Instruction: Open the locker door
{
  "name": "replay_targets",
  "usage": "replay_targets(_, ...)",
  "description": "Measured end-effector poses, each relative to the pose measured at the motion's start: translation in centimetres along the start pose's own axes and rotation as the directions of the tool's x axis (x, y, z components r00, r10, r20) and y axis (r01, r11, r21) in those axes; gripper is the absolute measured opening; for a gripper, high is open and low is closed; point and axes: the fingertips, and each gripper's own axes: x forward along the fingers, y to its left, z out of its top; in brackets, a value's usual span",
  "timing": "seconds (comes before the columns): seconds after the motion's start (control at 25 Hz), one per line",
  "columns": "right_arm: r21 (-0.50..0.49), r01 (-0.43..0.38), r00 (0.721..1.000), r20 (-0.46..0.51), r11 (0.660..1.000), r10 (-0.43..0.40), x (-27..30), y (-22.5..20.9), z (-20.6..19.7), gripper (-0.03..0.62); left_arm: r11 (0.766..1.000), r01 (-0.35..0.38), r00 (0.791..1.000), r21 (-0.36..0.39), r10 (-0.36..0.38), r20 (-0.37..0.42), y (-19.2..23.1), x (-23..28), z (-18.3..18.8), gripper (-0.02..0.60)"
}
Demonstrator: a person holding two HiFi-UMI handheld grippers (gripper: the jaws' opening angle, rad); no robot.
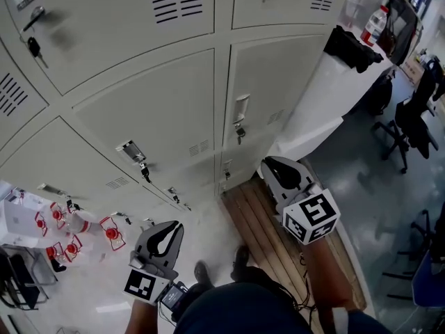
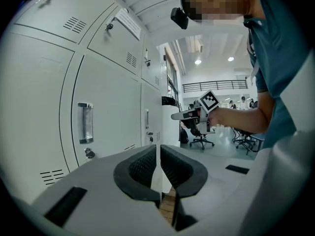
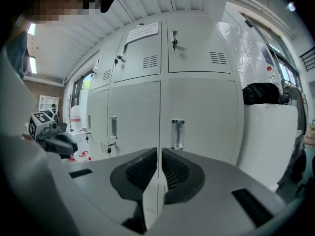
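Locker doors (image 1: 153,110), smooth grey metal, left gripper (image 2: 158,154), right gripper (image 3: 160,156), ribbed black pads (image 3: 141,171) closed together, empty

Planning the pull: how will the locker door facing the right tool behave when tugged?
The door looks like painted sheet metal, so it is probably stiff and fairly light. Its handle is shiny metal, so it may be slippery.

The grey floor (image 1: 389,186) carries a slatted wooden board (image 1: 261,221) right against the foot of the lockers (image 1: 153,110), and black office chairs (image 1: 410,127) well apart from it. A white-draped desk (image 1: 313,96) beside the lockers bears a black bag (image 1: 351,47) and a white bottle (image 1: 375,21).
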Motion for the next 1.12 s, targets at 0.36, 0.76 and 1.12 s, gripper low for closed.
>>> replay_targets(0.36,-0.05,-0.044,0.999,0.013,0.998,0.045,4.0,-0.6,1.7,0.038,0.999,-0.046,0.999,-0.025,0.046,-0.013,0.9,0.2,-1.3,0.04)
replay_targets(0.76,-0.099,-0.086,0.996,-0.008,0.991,0.085,7.7,-0.5,2.2,0.04,0.996,-0.079,0.997,-0.043,0.078,-0.023,2.2,0.3,-2.3,0.04)
replay_targets(1.12,-0.11,-0.084,0.996,-0.027,0.99,0.081,9.7,-0.7,1.6,0.041,0.995,-0.087,0.996,-0.053,0.085,-0.03,2.8,0.5,-3.0,0.04)
